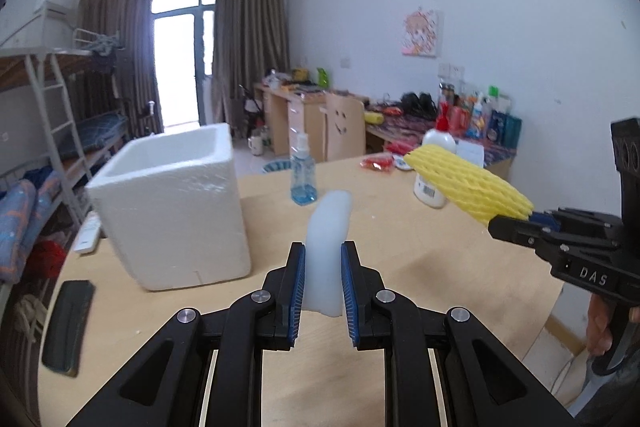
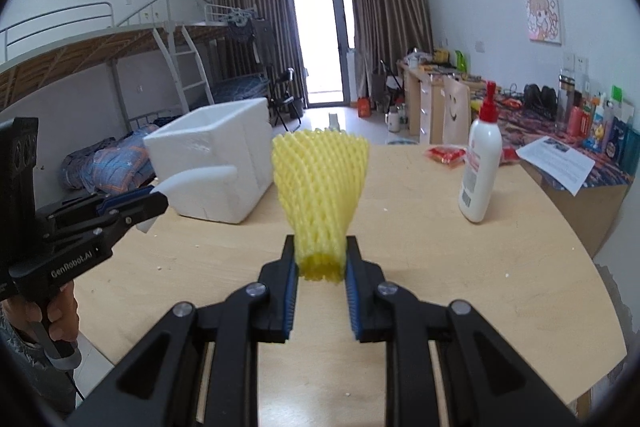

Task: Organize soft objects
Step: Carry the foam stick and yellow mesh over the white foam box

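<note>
My left gripper [image 1: 323, 259] is shut on a white foam strip [image 1: 330, 227] that curves up and forward, held above the wooden table [image 1: 400, 267]. In the right wrist view the same gripper [image 2: 158, 201] and strip [image 2: 200, 177] show at the left. My right gripper [image 2: 320, 255] is shut on a yellow foam net sleeve [image 2: 320, 183] that fans out upward. In the left wrist view it shows at the right [image 1: 516, 221], holding the sleeve [image 1: 468, 187] above the table. A white styrofoam box [image 1: 172, 203], open at the top, stands on the table at the left; it also shows in the right wrist view [image 2: 216, 155].
A blue spray bottle [image 1: 303, 175] and a white lotion bottle with a red cap [image 2: 480, 163] stand on the far side of the table. A red packet [image 2: 446, 153] lies near the far edge. A black remote [image 1: 68, 323] and a white remote [image 1: 88, 233] lie at the left.
</note>
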Motion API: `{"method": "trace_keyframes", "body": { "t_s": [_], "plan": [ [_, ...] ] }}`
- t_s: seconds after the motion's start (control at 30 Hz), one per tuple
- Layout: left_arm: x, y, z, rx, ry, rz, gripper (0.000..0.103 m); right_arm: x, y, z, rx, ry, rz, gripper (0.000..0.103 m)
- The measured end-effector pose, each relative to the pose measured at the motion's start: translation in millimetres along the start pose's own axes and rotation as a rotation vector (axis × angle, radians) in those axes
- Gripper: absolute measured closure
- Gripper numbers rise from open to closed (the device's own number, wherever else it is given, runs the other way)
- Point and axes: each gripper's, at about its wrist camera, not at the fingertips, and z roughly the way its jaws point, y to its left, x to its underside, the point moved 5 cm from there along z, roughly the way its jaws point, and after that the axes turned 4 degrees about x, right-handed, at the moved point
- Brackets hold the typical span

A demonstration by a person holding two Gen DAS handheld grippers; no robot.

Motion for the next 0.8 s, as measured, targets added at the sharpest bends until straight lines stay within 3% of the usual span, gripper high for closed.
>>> {"method": "trace_keyframes", "body": {
  "t_s": [0.27,0.8],
  "plan": [
    [-5.2,0.0,-39.5,-0.075,-0.069,0.023,0.084,-8.5,12.8,-23.0,-0.03,-0.077,-0.019,0.078],
    [13.9,37.0,-110.3,-0.239,-0.185,-0.04,0.084,-8.0,61.6,-41.6,-0.113,-0.14,-0.103,0.078]
  ]
}}
